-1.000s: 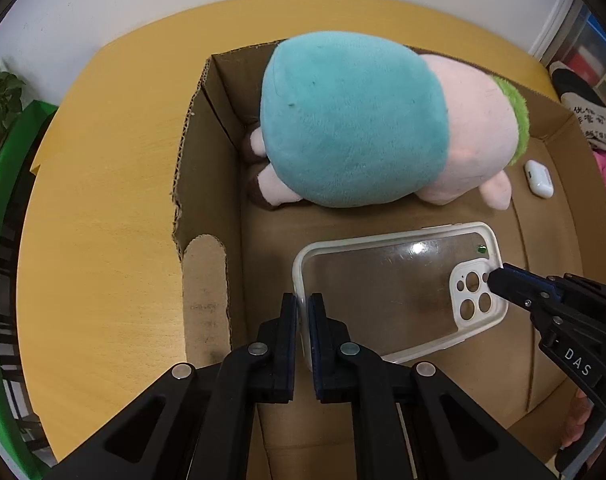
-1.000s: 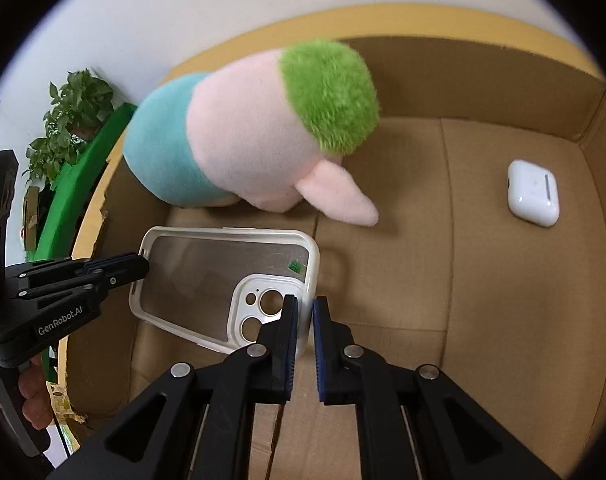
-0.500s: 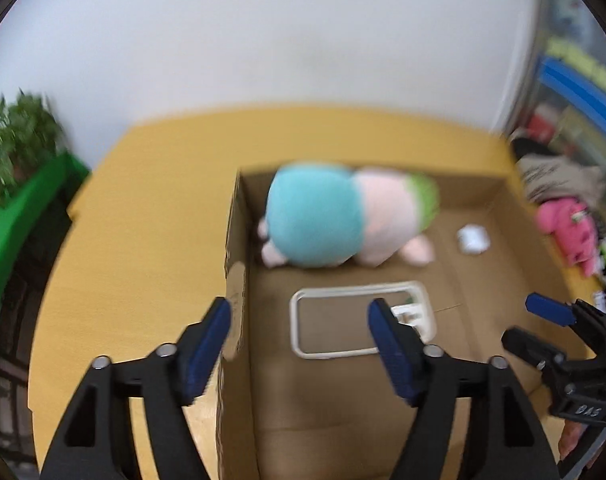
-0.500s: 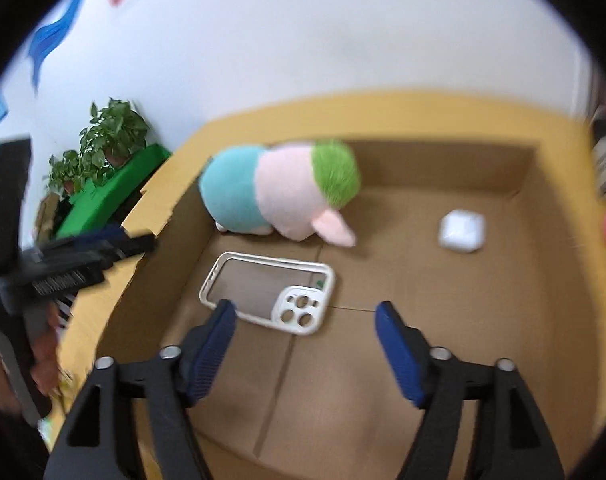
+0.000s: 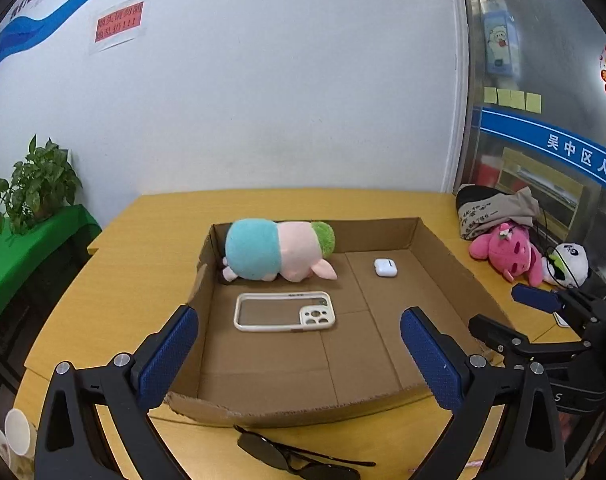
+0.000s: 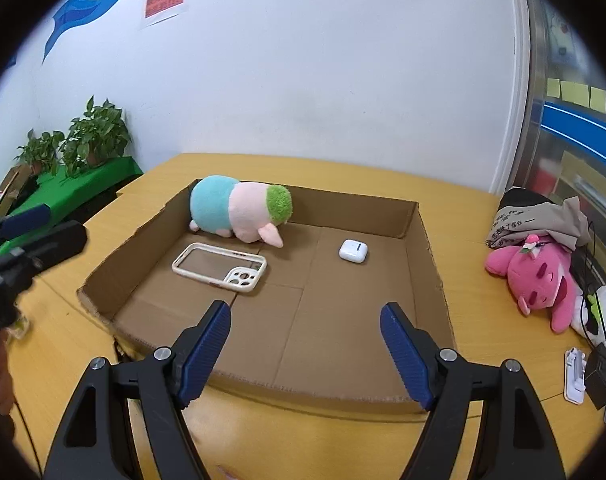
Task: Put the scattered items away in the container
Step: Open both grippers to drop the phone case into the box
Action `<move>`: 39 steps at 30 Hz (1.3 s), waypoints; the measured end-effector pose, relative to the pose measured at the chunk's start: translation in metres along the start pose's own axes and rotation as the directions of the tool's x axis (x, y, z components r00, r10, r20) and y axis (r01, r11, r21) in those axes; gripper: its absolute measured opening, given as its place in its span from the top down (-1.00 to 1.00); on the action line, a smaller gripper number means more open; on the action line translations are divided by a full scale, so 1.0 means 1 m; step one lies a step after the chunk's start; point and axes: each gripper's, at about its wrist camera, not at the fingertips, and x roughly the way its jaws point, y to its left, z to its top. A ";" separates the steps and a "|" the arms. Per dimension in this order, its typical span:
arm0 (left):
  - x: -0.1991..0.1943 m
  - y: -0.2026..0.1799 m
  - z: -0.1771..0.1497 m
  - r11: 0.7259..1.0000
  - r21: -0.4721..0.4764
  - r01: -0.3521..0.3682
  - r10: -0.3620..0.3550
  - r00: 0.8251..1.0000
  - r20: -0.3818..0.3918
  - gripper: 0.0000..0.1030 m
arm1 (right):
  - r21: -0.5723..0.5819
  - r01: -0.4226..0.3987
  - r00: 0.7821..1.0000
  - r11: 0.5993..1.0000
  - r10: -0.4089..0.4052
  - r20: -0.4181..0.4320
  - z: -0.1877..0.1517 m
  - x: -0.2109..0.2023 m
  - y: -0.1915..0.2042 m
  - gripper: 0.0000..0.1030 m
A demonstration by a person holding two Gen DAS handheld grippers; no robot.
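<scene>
White wall with a blue painted swoosh and a red notice backed the scene, and from my remote seat I saw potted plants on a green shelf at the far left, beside the yellow wooden table.

My left gripper hung above the near left corner of the cardboard box, its blue-padded fingers spread wide with nothing between them. Just below it, on the table outside the box's near wall, lay a pair of dark sunglasses, not yet tidied away.

Inside the box, a teal, pink and green plush toy lay on its side against the far left corner. Near it, closer to me, a clear phone case with a cream rim rested flat on the box floor. To its right, well apart, sat a white earbud case, also on the floor.

My right gripper was likewise released, fingers splayed over the near wall of the box and holding nothing.

Farther right, outside the box, I saw a bundle of grey cloth, a pink plush and a panda plush on the table, with a small white object near the edge that I could not identify.
</scene>
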 end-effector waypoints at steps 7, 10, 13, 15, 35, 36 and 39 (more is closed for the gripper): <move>-0.010 -0.012 -0.012 1.000 -0.015 0.024 -0.024 0.999 -0.030 -0.99 | -0.002 -0.006 1.000 1.000 0.006 0.007 -0.007 -0.013 -0.003 -0.50; -0.013 -0.013 -0.014 0.999 -0.026 0.034 -0.034 0.999 -0.029 -0.99 | -0.002 -0.010 1.000 1.000 0.010 0.005 -0.011 -0.017 -0.003 -0.50; -0.015 -0.017 -0.016 0.999 -0.018 0.033 -0.034 0.999 -0.031 -0.99 | -0.005 -0.018 1.000 1.000 0.018 0.001 -0.013 -0.019 -0.002 -0.50; -0.016 -0.018 -0.016 0.999 -0.015 0.036 -0.037 0.999 -0.033 -0.99 | -0.006 -0.022 1.000 1.000 0.022 0.002 -0.015 -0.021 -0.001 -0.50; -0.026 -0.027 -0.036 0.998 -0.015 0.064 -0.065 0.995 -0.071 -0.99 | -0.017 -0.067 0.998 0.998 0.067 -0.014 -0.033 -0.040 -0.007 -0.50; -0.028 -0.027 -0.039 0.997 -0.018 0.069 -0.070 0.995 -0.076 -0.99 | -0.022 -0.072 0.997 0.997 0.072 -0.013 -0.036 -0.044 -0.009 -0.50; -0.032 -0.028 -0.049 0.996 -0.023 0.089 -0.091 0.991 -0.099 -0.99 | -0.037 -0.092 0.996 0.995 0.091 -0.016 -0.047 -0.057 -0.018 -0.50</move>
